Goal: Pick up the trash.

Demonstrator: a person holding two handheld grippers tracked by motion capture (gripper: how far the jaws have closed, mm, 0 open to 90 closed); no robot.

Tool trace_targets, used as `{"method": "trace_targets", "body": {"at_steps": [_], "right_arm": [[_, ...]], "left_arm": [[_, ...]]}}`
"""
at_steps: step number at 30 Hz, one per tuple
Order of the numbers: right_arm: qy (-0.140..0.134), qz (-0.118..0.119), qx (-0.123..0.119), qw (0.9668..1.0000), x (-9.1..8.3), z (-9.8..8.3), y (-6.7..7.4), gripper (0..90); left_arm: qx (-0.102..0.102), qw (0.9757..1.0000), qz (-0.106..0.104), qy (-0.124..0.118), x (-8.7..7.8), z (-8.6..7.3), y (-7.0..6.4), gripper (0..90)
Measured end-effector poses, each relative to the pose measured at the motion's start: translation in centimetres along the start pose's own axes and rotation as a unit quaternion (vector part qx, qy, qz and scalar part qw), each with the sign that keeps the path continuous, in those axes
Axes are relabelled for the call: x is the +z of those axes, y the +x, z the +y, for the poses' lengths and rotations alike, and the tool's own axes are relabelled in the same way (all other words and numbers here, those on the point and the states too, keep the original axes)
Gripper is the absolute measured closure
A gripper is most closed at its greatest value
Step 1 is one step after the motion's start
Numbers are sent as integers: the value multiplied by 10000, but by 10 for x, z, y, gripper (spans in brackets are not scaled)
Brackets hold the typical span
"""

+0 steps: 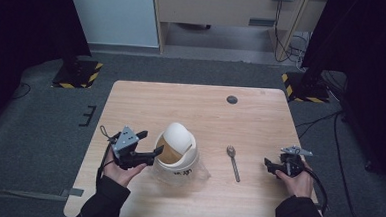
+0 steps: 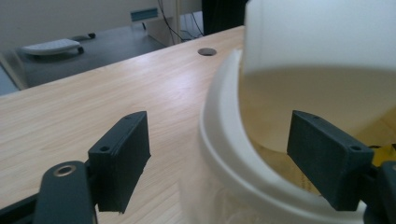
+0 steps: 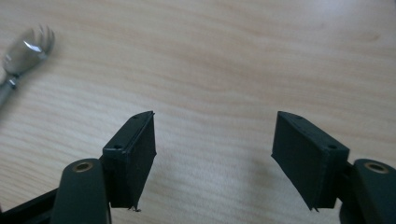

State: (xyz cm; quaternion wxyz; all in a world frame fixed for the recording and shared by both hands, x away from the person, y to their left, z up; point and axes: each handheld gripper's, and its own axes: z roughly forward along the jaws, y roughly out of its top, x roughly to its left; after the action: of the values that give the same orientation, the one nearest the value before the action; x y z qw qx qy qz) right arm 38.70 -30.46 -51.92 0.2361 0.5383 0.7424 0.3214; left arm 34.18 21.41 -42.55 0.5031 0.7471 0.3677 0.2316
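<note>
Left gripper (image 1: pixel 151 147): your jaws stand wide, straddling the rim of the white container (image 1: pixel 177 153); one jaw is outside the wall, the other over the opening, nothing pinched yet. My read: you're lining up a grip on the rim.
Container: it sits left of centre on the wooden table (image 1: pixel 201 109), with a white domed swing lid (image 1: pixel 178 136) tipped back and a brownish interior showing; up close its rim (image 2: pixel 219 140) curves between your jaws.
Spoon-fork (image 1: pixel 233 161): it lies flat just right of the container, handle toward you, tined head (image 3: pixel 25 46) away; it looks parked for a later pick.
Right gripper (image 1: pixel 273 165): your jaws gape wide over bare wood, empty, near the utensil but apart from it.
Table hole (image 1: pixel 232 99): a dark grommet at the far edge, well apart.
</note>
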Motion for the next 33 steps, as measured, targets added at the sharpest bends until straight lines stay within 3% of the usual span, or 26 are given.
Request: {"method": "trace_targets", "body": {"at_steps": [1,3,7,13,14,15,17,20,23,26,33], "right_arm": [[-167,30,42,9998,-5,3,2,323],[-221,52,22,9997,-7,5,3,329],[-411,116,-31,9991,-18,14,9,341],[-693,272,-203,9970,-27,27,23,359],[-727,308,-199,9967,-29,29,26,363],[-727,308,-199,9967,-29,29,26,363],[-850,418,-252,9952,-33,38,35,369],[-946,535,-337,9935,-35,47,45,373],[-937,635,-388,9928,-34,53,53,378],[-833,839,-455,9920,-26,60,70,396],[-466,1116,-403,9918,-4,49,94,433]], "left_arm": [[-19,10000,37,-11,-3,-1,2,202],[-73,9999,114,-34,-10,-5,7,195],[-187,9987,410,240,-23,-27,24,195],[-333,9967,547,507,-22,-47,38,192],[-383,9951,573,709,-19,-55,44,183],[-383,9951,573,709,-19,-55,44,182],[-439,9920,585,1031,-14,-68,50,183],[-432,9892,607,1261,-9,-75,54,183],[-448,9885,616,1307,-8,-77,56,179],[-394,9874,673,1376,-5,-78,57,170],[-471,9873,606,1393,-3,-80,57,170]]}}
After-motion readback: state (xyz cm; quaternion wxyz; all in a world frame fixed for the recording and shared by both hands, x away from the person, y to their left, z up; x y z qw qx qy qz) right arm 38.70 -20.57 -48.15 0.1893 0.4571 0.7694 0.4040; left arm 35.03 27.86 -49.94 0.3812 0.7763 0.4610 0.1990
